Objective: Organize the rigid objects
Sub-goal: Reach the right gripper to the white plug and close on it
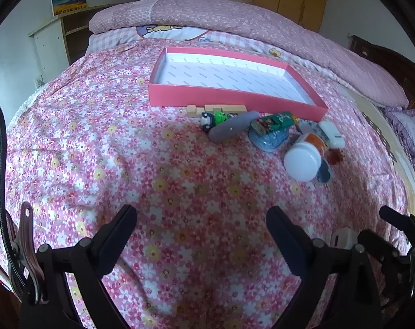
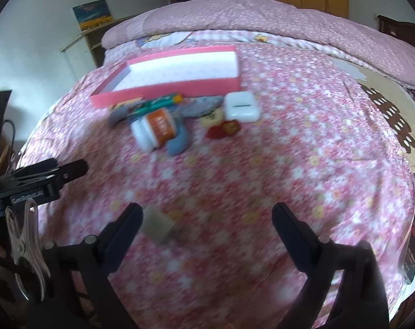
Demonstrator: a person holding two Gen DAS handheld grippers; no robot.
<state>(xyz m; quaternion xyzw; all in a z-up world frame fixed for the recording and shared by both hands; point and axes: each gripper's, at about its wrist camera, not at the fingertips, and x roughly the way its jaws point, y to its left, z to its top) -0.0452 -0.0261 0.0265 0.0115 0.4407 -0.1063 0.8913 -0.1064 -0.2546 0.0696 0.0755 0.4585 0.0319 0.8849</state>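
Note:
An empty pink box (image 1: pixel 221 96) (image 2: pixel 166 93) with a white inside lies on the flowered bedspread. A cluster of small things sits along its near wall: wooden blocks (image 1: pixel 215 108), a grey cylinder (image 1: pixel 232 130), a green pack (image 1: pixel 273 123), a white-capped bottle (image 1: pixel 303 159) (image 2: pixel 152 131) with an orange label, a white earbud case (image 2: pixel 241 107) and a red toy (image 2: pixel 223 131). My left gripper (image 1: pixel 202 213) is open over bare bedspread, well short of the cluster. My right gripper (image 2: pixel 207 211) is open too. A small pale block (image 2: pixel 158 223) lies by its left finger, unpressed.
A rolled pink quilt (image 1: pixel 262 22) runs across the back of the bed. A shelf unit (image 1: pixel 56 35) stands at the far left and a dark wooden headboard (image 1: pixel 394 65) on the right. A beige mat with brown patterns (image 2: pixel 385 109) covers the bed's right side.

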